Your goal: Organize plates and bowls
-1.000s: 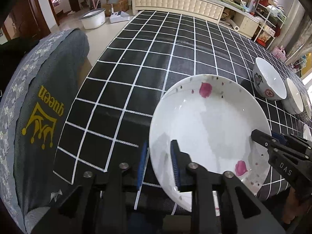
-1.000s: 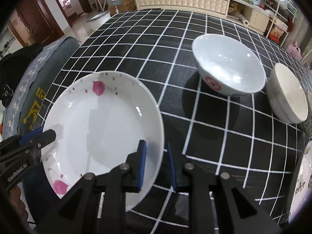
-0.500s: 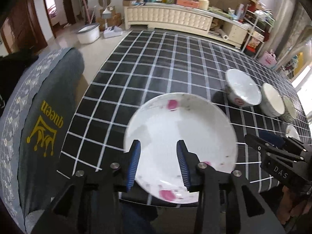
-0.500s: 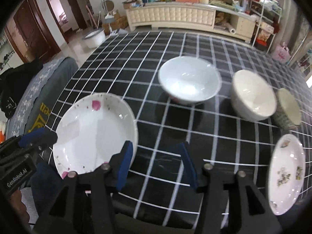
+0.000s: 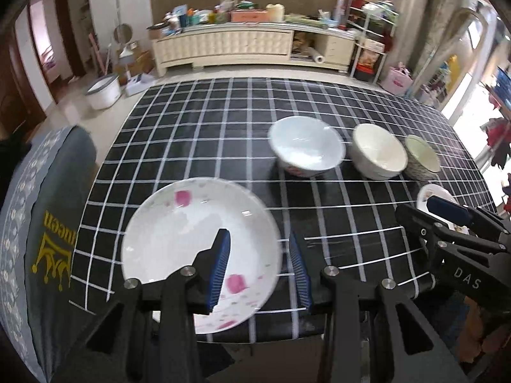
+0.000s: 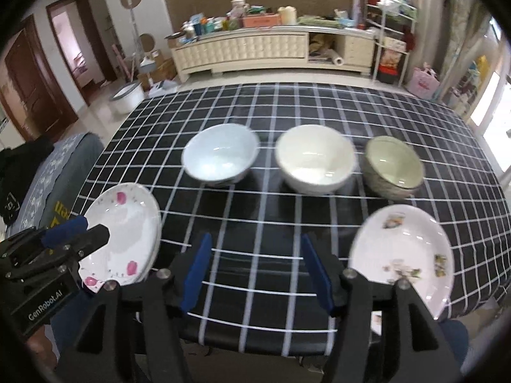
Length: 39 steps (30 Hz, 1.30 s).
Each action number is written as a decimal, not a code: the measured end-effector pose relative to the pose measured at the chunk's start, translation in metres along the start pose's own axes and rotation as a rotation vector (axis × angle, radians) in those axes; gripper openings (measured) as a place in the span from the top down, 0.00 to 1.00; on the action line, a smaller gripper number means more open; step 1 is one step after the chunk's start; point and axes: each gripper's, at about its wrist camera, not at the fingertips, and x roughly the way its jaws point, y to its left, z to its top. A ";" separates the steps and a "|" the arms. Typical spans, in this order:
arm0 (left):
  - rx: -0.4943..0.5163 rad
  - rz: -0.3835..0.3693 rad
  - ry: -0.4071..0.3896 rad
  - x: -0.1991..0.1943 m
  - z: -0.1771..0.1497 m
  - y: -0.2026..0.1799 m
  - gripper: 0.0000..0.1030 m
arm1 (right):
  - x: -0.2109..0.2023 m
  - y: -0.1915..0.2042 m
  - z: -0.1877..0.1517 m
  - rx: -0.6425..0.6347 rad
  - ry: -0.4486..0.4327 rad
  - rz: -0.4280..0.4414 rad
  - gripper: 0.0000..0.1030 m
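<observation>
White ceramic pink-spotted plate [image 6: 123,233], lower left, lies free, perhaps on a second; left gripper [image 5: 260,269] stands apart, empty. Right gripper [image 6: 257,274] is opening, empty. Three bowls [image 6: 314,162] and flowered plate [image 6: 404,255], lower right, remain unstacked.

Both grippers let go of pink-flowered plate [image 5: 179,233], lifted clear; right jaws opening, empty.

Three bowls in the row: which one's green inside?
The rightmost bowl, nearest the floral plate: pale green inside, grey patterned outside. The middle bowl is cream, the left bowl bluish white.
</observation>
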 end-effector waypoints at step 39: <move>0.268 -0.153 0.130 0.070 0.011 -0.229 0.56 | -0.005 -0.209 -0.047 0.253 0.087 -0.137 0.38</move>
